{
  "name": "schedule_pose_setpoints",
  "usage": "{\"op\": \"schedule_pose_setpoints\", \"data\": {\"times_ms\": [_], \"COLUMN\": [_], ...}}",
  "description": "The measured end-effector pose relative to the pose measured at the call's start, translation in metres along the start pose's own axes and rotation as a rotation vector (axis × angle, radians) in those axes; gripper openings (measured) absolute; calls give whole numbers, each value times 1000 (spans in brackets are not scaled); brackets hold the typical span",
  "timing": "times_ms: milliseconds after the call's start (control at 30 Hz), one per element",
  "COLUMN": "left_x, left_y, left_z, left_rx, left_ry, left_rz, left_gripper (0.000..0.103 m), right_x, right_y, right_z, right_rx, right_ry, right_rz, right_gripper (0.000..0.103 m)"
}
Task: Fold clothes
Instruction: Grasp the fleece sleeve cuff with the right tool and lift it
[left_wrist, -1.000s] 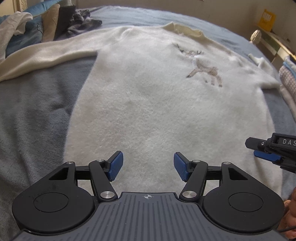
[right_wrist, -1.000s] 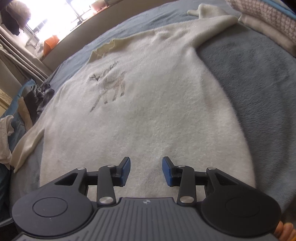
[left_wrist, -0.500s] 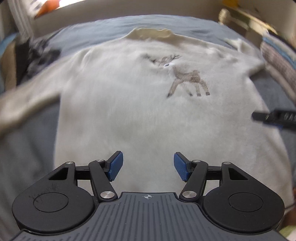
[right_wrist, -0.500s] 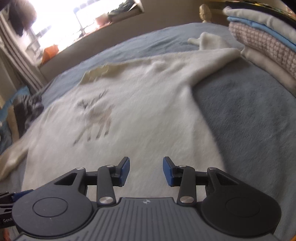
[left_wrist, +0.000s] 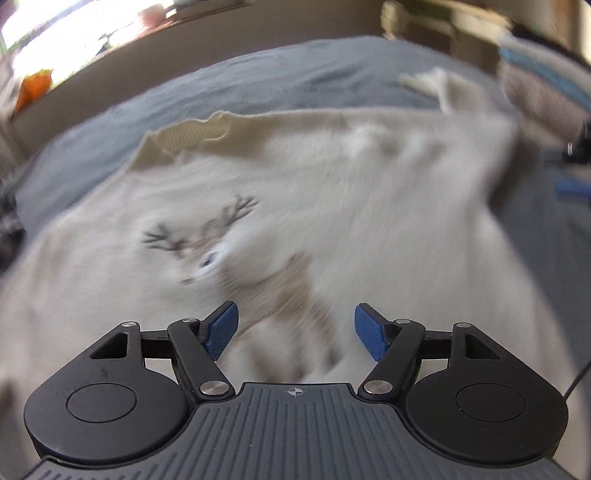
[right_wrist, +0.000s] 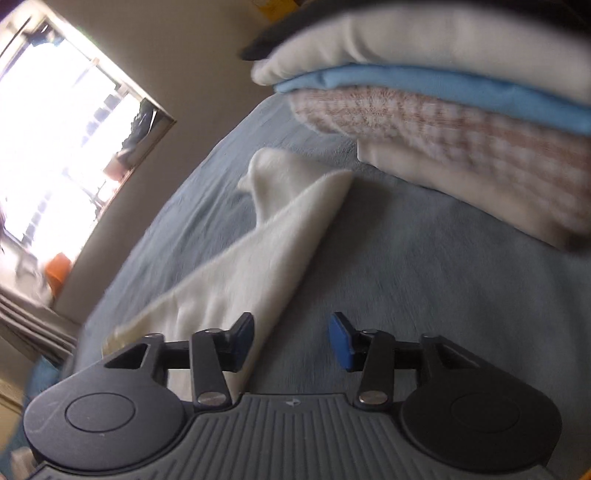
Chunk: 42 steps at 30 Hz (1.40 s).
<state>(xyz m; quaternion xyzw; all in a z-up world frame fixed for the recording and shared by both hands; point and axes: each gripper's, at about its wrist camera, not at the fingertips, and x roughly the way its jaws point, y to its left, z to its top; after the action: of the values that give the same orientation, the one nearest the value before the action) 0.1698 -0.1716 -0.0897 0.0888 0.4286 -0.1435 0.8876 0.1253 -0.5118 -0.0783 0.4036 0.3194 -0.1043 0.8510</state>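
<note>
- My left gripper (left_wrist: 296, 332) — fingers just spreading, nothing between — hangs over the fuzzy cream reindeer sweater (left_wrist: 332, 206).
- My right gripper (right_wrist: 291, 341), likewise widening and empty, is over its tapered sleeve (right_wrist: 258, 266) on the grey bed (right_wrist: 424, 280).

Cream sweater (left_wrist: 351, 206) with brown reindeer motif (left_wrist: 236, 258); grey-blue blanket (right_wrist: 424, 280); blue claw pads (left_wrist: 221, 328)
</note>
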Motion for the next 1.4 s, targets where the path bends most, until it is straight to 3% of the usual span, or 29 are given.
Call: {"op": "schedule_pose_setpoints", "data": {"times_ms": [67, 167, 267, 367, 467, 600, 667, 800, 933, 1067, 1167, 1300, 1400], "left_x": [11, 15, 13, 12, 9, 5, 4, 5, 9, 11, 13, 16, 18], "left_y": [-4, -8, -11, -12, -7, 0, 3, 6, 3, 2, 2, 2, 2], "left_z": [5, 3, 0, -3, -7, -14, -16, -18, -19, -20, -18, -16, -15], "left_rx": [-99, -168, -197, -191, -216, -259, -284, -333, -334, -335, -335, -333, -334], "left_ry": [-22, -46, -63, -75, -86, -94, -94, -97, -112, -123, -116, -107, -104], "left_rz": [9, 67, 98, 111, 114, 148, 161, 169, 183, 194, 200, 204, 209], "left_gripper": [70, 70, 70, 70, 70, 70, 70, 71, 77, 80, 81, 83, 85], "right_x": [21, 48, 66, 71, 75, 96, 115, 153, 142, 111, 111, 158, 200], "right_y": [-4, -9, -14, -4, 27, 109, 147, 191, 189, 162, 140, 115, 108], "right_z": [13, 25, 35, 45, 52, 31, 13, -32, -49, -15, 37, 101, 130], "right_rx": [31, 83, 127, 48, -129, -500, -637, -814, -921, -792, -625, -372, -286], "right_ry": [6, 13, 4, -61, -95, -68, -6, 233, 259, 202, 110, 83, 119], "right_rz": [13, 19, 15, 14, 43, 137, 192, 270, 293, 361, 296, 155, 101], "right_gripper": [56, 58, 58, 55, 52, 52, 52, 54, 56, 57, 57, 58, 58]}}
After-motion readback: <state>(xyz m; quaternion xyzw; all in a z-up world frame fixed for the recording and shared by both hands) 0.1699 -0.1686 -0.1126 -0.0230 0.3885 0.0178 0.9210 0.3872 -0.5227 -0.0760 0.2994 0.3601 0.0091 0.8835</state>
